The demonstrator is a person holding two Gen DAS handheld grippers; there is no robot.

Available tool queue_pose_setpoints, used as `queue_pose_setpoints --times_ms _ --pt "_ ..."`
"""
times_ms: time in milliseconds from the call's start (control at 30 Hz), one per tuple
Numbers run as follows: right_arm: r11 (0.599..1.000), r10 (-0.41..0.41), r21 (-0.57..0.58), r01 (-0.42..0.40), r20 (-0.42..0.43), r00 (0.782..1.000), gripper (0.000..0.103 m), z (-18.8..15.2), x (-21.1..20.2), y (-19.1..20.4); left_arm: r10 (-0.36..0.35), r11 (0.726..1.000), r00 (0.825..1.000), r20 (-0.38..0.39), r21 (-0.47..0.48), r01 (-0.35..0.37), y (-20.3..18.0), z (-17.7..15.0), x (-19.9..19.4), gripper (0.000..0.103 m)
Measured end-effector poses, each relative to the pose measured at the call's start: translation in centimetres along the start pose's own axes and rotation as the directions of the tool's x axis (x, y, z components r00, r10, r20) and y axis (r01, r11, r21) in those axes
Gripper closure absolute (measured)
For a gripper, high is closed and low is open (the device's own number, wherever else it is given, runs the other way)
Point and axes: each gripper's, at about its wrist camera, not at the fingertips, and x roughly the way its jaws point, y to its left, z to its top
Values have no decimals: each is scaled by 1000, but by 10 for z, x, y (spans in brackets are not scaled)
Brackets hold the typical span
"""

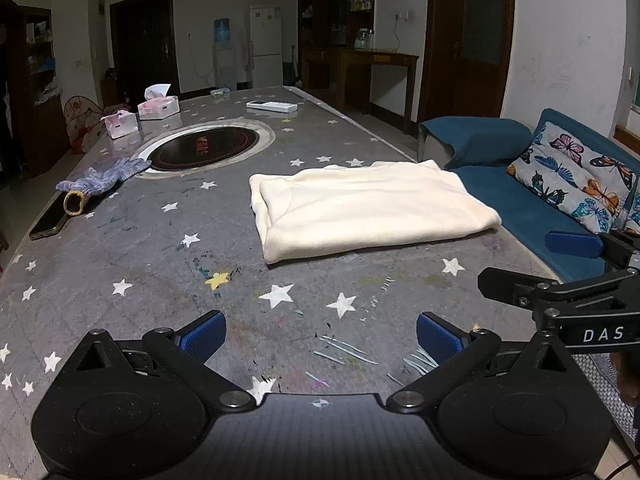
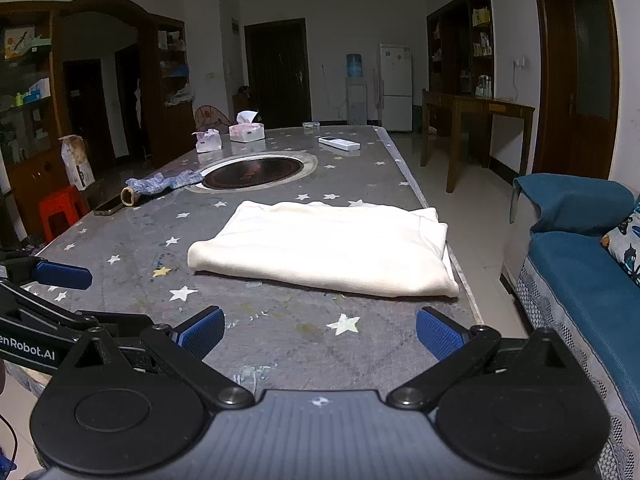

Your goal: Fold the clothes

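Spread tongs point(image 1: 321, 338), folded cream garment point(image 1: 368, 210)

Left gripper point(image 1: 321, 338): blue fingers spread wide, holding nothing, above the star-printed grey table cover point(image 1: 160, 248). Folded cream garment point(image 1: 360, 212) lies at 12 o'clock, apart from the fingers. Right gripper point(image 1: 560, 268) enters at 3 o'clock. Purple-grey glove point(image 1: 104, 176) and phone point(image 1: 48, 222) lie at 10 o'clock.
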Motion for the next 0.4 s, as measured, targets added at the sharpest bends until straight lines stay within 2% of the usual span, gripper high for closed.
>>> queue_pose_setpoints --times_ms 400 --pt "1000 -3 -4 2 -59 998 0 6 31 -4 -6 1000 998 -60 -6 5 9 12 30 0"
